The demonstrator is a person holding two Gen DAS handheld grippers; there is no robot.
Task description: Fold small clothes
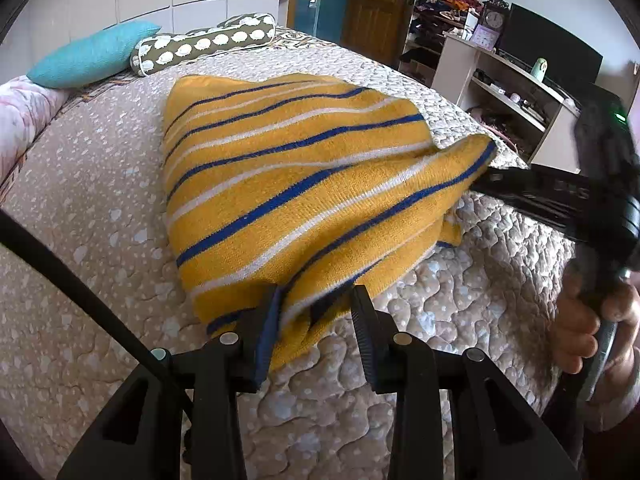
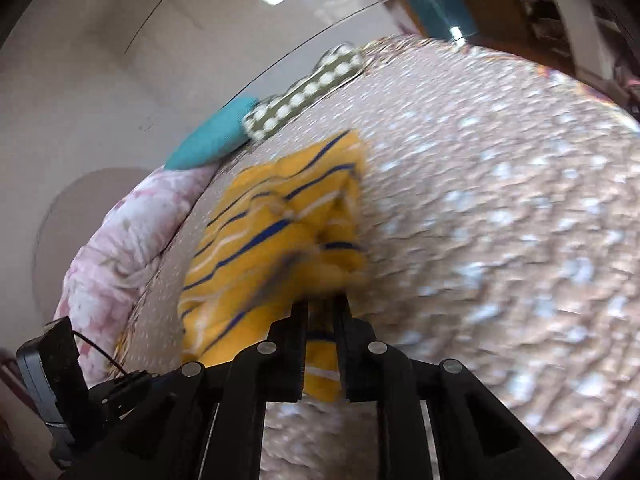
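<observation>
A yellow knitted garment with blue and white stripes [image 1: 296, 184] is spread over the middle of a beige quilted bedspread with pale spots [image 1: 88, 184].

In the left wrist view, the left gripper [image 1: 316, 312] is seen at 6 o'clock with its jaws parted; the near hem of the garment lies between them, against the left finger only, so whether it is gripped cannot be told.

The right gripper [image 1: 486, 178] reaches in from 3 o'clock, and the garment's right corner is lifted on its tip.

In the blurred right wrist view, the right gripper [image 2: 320, 312] is nearly closed, with a fold of the garment [image 2: 276, 236] pinched between its fingers.

A turquoise pillow [image 1: 92, 56] and an olive bolster with white dots [image 1: 208, 42] lie at 11 o'clock.
</observation>
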